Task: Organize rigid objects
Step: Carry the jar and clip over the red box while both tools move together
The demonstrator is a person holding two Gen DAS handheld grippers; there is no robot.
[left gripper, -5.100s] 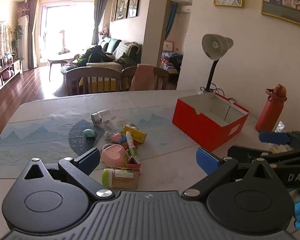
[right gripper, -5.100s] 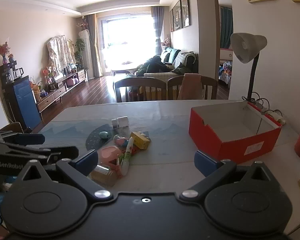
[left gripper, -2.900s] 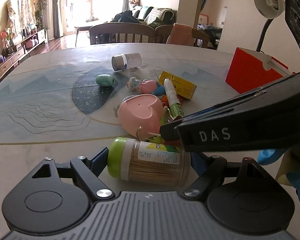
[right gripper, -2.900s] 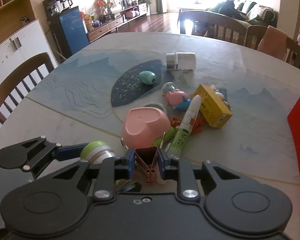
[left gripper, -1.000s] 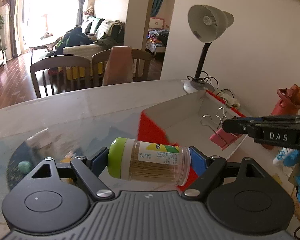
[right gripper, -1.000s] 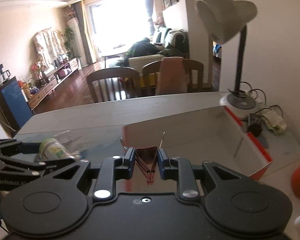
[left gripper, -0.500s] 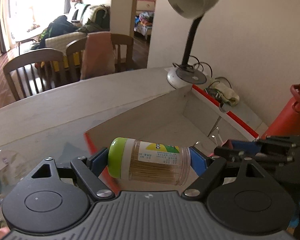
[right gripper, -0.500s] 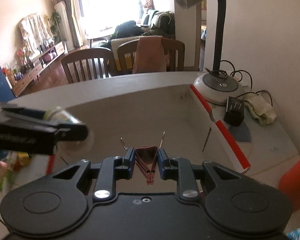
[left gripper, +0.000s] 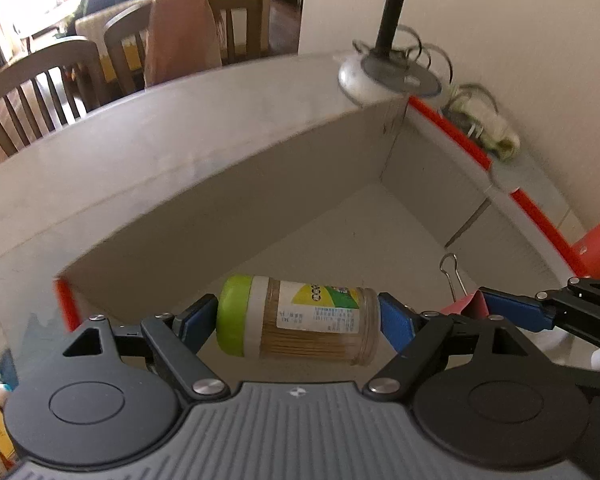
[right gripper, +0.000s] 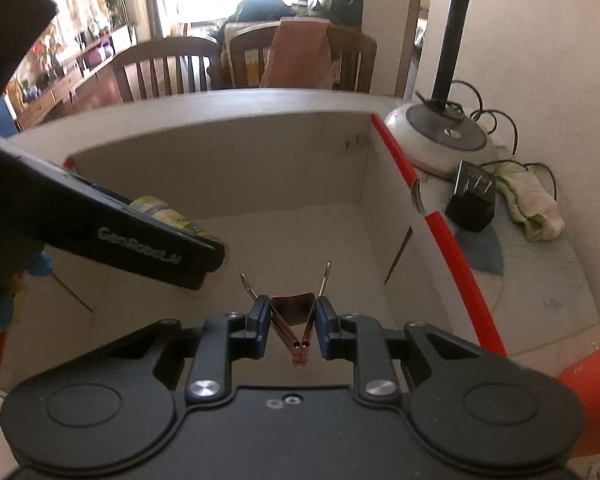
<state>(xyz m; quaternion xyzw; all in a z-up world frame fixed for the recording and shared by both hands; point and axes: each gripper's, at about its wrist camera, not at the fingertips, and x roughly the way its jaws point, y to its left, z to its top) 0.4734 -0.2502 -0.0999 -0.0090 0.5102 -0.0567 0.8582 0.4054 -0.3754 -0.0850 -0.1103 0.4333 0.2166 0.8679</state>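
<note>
Left tool [left gripper: 298, 322] clamps the toothpick jar [left gripper: 300, 320] endwise, lying level between its pads, above the red box's [left gripper: 448, 124] floor. Right tool [right gripper: 292, 326], beside it, pinches a pink binder clip [right gripper: 294, 320]; both appear poised for release.

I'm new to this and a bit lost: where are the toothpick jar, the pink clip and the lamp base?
toothpick jar [left gripper: 316, 320], left wrist view, on its label.
pink clip [right gripper: 294, 318], right wrist view, on its folded body.
lamp base [right gripper: 440, 140], right wrist view, on its white dome.
</note>
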